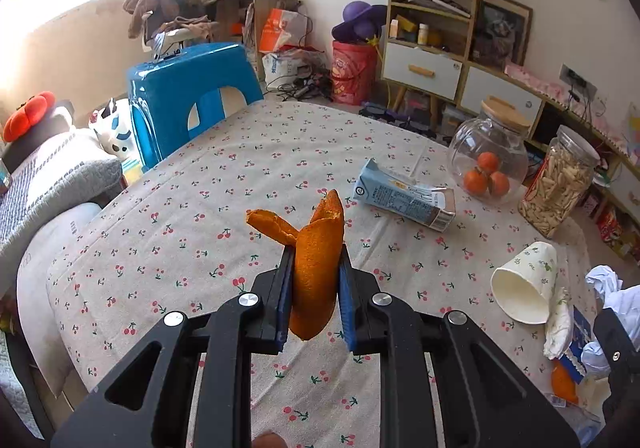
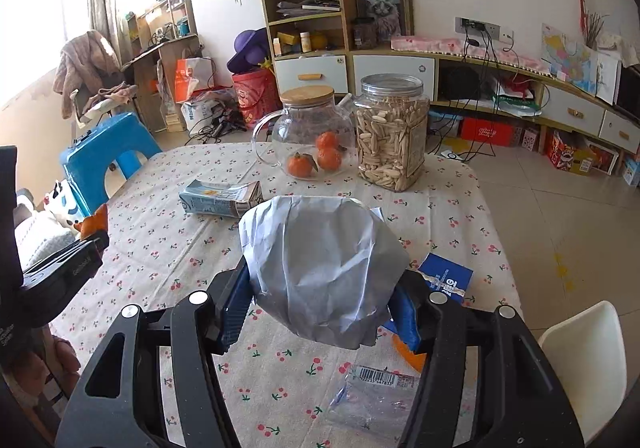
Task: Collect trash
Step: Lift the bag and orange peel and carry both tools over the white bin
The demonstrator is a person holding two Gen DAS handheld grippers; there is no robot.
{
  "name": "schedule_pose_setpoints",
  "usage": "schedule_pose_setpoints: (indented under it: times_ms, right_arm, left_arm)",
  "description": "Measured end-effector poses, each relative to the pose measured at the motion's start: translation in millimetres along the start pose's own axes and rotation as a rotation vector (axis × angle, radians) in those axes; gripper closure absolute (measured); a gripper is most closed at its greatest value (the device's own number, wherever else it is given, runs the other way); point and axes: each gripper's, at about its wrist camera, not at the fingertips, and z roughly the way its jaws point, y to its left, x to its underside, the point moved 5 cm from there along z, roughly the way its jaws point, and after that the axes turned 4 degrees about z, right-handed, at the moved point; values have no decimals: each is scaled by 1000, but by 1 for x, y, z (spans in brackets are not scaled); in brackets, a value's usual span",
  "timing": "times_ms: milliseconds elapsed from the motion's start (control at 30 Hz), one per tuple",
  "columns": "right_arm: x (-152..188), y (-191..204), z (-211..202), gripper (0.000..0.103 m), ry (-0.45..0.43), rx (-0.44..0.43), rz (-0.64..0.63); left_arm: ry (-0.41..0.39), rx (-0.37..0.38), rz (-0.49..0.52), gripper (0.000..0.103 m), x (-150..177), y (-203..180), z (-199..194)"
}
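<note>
Orange peel [image 1: 316, 268] pinched upright within left gripper [image 1: 314, 280] above tablecloth [image 1: 200, 208].

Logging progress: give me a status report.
Left gripper shut on orange peel. Right gripper shut on crumpled paper. Milk carton remains.

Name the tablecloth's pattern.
Small red cherries on a beige tablecloth, clearest in the left wrist view.

On the table [image 2: 460, 184] the carton [image 2: 222, 198] lies left of the teapot [image 2: 306, 136], oranges [image 2: 320, 158] inside; the seed jar [image 2: 390, 132] stands just right.
</note>
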Motion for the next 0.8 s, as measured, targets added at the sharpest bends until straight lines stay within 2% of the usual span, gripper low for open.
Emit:
schedule_pose_setpoints:
  times_ms: [133, 200, 467, 800]
  right_arm:
    - [-8, -8, -13, 46, -74, 58, -18]
    - [-10, -12, -18, 46, -97, 77, -22]
    - [-16, -37, -36, 46, -145, 138, -17]
    - [-18, -89, -60, 46, -168, 219, 38]
  left_arm:
    - [-114, -12, 2, 83, -11, -7, -22]
    - [-147, -8, 11, 83, -13, -14, -30]
    - [-201, 41, 51, 82, -9, -46, -54]
    - [-228, 153, 116, 82, 1, -103, -83]
